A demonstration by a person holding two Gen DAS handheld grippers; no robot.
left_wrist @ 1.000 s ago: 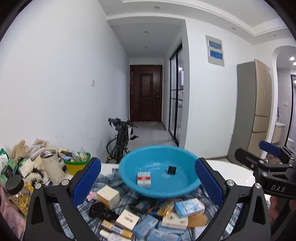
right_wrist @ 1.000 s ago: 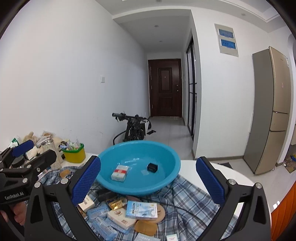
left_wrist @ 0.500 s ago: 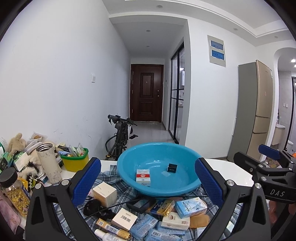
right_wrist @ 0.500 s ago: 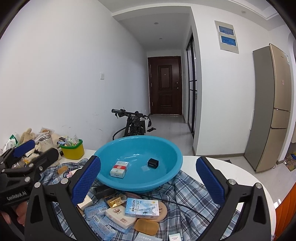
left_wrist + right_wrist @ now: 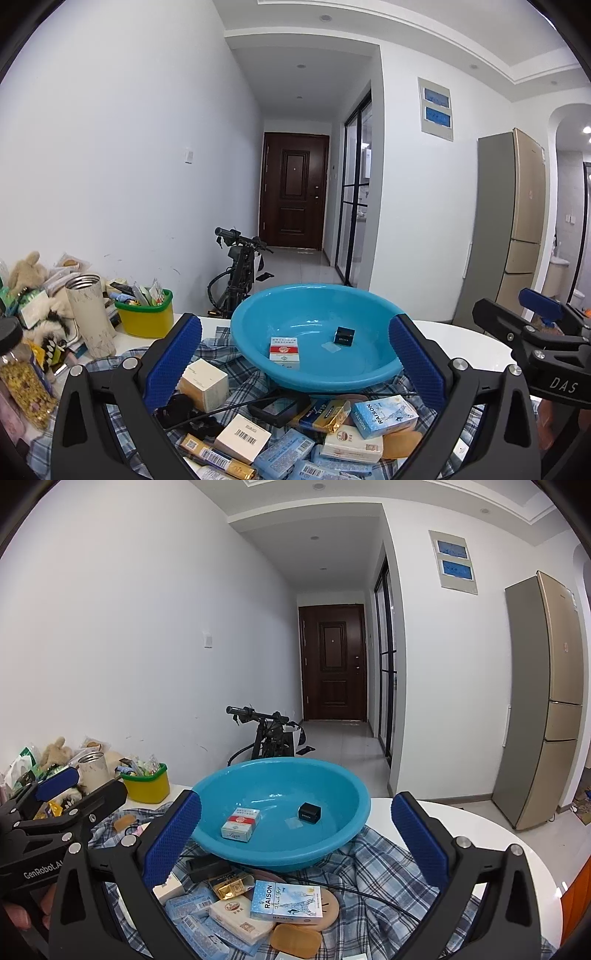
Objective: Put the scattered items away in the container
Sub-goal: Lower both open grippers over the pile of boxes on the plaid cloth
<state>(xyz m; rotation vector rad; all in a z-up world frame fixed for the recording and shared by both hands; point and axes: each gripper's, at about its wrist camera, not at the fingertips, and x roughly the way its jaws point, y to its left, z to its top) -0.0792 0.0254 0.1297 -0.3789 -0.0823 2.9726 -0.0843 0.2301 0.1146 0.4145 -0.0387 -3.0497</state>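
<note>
On the bench [image 5: 487, 834], a checked cloth [image 5: 373, 864] carries a blue basin [image 5: 280, 812] at centre, holding a red-and-white pack [image 5: 240, 824] and a small black box [image 5: 309, 813]. Near side: scattered boxes, a blue pack [image 5: 285, 901] among them. Left gripper [image 5: 295, 365] and right gripper [image 5: 295, 842] hover spread wide, both empty.
</note>
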